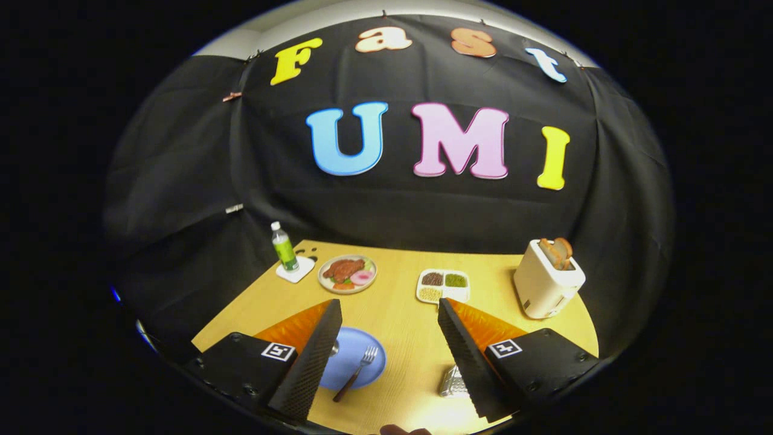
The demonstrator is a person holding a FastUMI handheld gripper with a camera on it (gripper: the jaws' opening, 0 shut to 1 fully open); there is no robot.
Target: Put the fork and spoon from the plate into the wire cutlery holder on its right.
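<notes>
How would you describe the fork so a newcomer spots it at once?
On the wooden table, find the blue plate between the open gripper fingers. The fork lies on it, tines toward the booth wall, its dark handle overhanging the near rim.

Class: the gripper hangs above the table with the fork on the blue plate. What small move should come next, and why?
Probably lower the gripper, fingers wide open and holding nothing, toward the fork on the blue plate between them; the wire cutlery holder waits beside the right finger.
</notes>
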